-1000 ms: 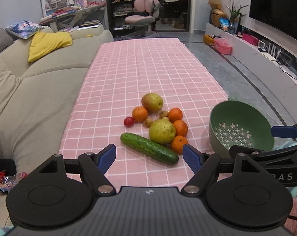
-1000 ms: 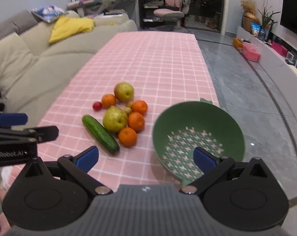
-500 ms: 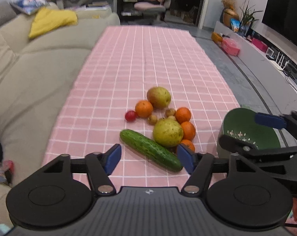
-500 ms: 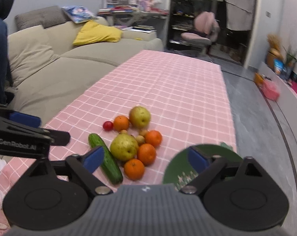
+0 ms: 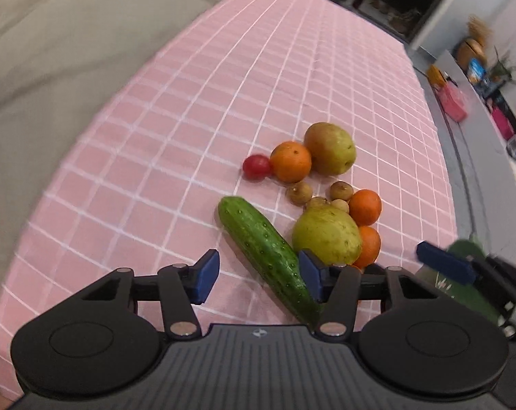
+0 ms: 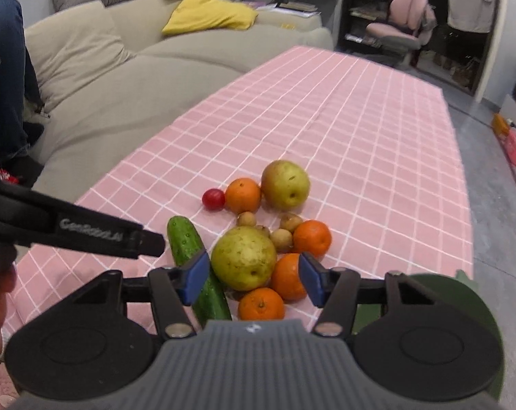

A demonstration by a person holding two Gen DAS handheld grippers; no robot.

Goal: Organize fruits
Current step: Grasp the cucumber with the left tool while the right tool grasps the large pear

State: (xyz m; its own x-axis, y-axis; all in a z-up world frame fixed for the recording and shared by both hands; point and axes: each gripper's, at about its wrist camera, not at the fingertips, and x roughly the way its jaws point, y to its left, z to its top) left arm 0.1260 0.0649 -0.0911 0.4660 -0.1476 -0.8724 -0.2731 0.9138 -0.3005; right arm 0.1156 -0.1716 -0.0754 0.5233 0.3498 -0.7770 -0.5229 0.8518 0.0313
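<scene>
A pile of produce lies on the pink checked tablecloth (image 5: 223, 102): a cucumber (image 5: 268, 253), two yellow-green pears (image 5: 326, 235) (image 5: 330, 148), several oranges (image 5: 290, 161), a red cherry tomato (image 5: 256, 166) and small brown fruits (image 5: 299, 194). My left gripper (image 5: 259, 278) is open and empty, low over the near half of the cucumber. My right gripper (image 6: 251, 278) is open and empty, just above the near pear (image 6: 244, 258) and oranges (image 6: 261, 304). The cucumber (image 6: 196, 266) lies left of that pear. The green colander (image 6: 459, 307) is mostly hidden behind my right gripper.
A beige sofa (image 6: 128, 78) with a yellow cushion (image 6: 210, 17) runs along the left of the table. The colander's edge (image 5: 466, 287) shows at the table's right end behind the right gripper's finger. A pink chair (image 6: 401, 24) stands far back. A person's leg (image 6: 1, 68) is at left.
Both grippers have dropped and moved forward toward the pile. The left one now hangs over the cucumber; the right one has swung left from the colander to the pear and oranges.
</scene>
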